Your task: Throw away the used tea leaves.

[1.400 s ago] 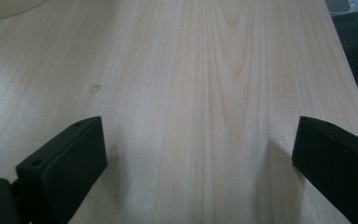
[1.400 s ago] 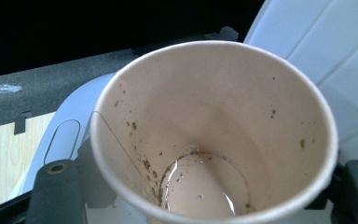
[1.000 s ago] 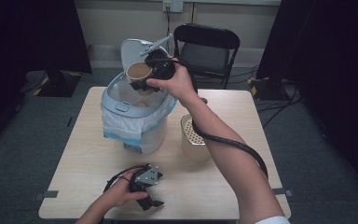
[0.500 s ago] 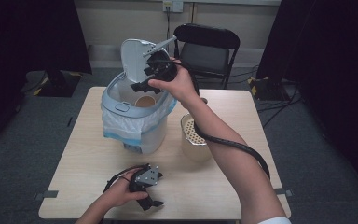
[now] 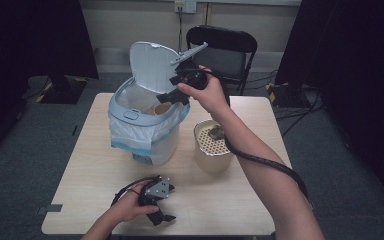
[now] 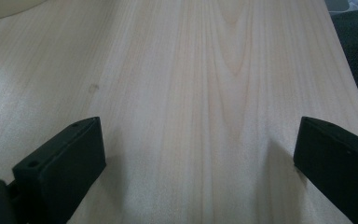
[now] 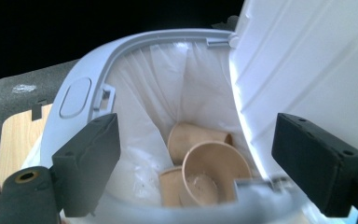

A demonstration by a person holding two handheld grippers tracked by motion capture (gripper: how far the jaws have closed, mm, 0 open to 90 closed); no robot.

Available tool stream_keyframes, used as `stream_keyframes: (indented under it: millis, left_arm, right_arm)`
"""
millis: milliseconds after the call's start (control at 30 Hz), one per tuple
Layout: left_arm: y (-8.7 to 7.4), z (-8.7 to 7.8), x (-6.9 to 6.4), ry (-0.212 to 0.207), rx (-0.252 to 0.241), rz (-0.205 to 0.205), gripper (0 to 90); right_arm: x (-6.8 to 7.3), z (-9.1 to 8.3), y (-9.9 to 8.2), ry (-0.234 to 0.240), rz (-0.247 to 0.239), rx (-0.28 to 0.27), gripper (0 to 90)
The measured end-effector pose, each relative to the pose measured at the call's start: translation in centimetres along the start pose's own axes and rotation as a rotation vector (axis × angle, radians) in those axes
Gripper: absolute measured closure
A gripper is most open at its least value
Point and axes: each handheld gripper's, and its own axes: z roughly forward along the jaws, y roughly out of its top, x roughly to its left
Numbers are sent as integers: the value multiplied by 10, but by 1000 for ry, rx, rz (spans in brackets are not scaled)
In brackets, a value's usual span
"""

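- High view: a dim room with dark curtains, a grey floor and a black chair [image 5: 223, 47] behind a pale wooden table [image 5: 95, 150].
- On the table stands a white bin [image 5: 145, 125], lined with a white bag and with its lid [image 5: 152, 67] tipped up; the right gripper [image 5: 172, 94] hangs just over the bin's rim, in front of the lid. Its jaws have just been opening, with nothing between them.
- Below and just behind that gripper, a brown paper cup [image 5: 161, 108] lies inside the bin. A cream perforated container [image 5: 211, 145] stands on the table beneath the person's right forearm.
- The left gripper [image 5: 160, 218] rests near the table's front edge, well apart from the bin, in the left hand [image 5: 130, 207].
- Left gripper view: the black jaws stand wide apart over bare wood grain of the table [image 6: 205, 93], holding nothing.
- Right gripper view: the jaws are spread, empty, and look down into the bin [image 7: 79, 93]. Straight ahead between them lie brown paper cups [image 7: 214, 172] at the bottom of the bag, one with its mouth toward the gripper, another [image 7: 196, 137] on its side behind it. The raised lid [image 7: 307, 60] stands beside the right-hand jaw.
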Motion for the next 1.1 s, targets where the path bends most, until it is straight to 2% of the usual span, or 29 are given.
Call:
stream_keyframes:
  millis: [233, 367, 600, 800, 1000, 1100]
  left_arm:
    - [0, 0, 0, 0, 2, -4, 15]
    - [0, 0, 0, 2, 3, -1, 15]
    - [0, 0, 0, 2, 3, -2, 14]
    - [0, 0, 0, 1, 3, -1, 15]
    - [0, 0, 0, 2, 3, -2, 15]
    - [0, 0, 0, 2, 3, -1, 15]
  right_arm:
    - [-8, -18, -13, -36, 9, 22, 151]
    - [-12, -24, -20, -53, 7, 50, 151]
    - [-22, -34, -26, -84, 19, 59, 152]
    - [-34, -32, -26, -100, 46, 43, 152]
    - [-39, -25, -21, -100, 44, 32, 154]
    - [-40, -19, -17, -79, 47, 12, 159]
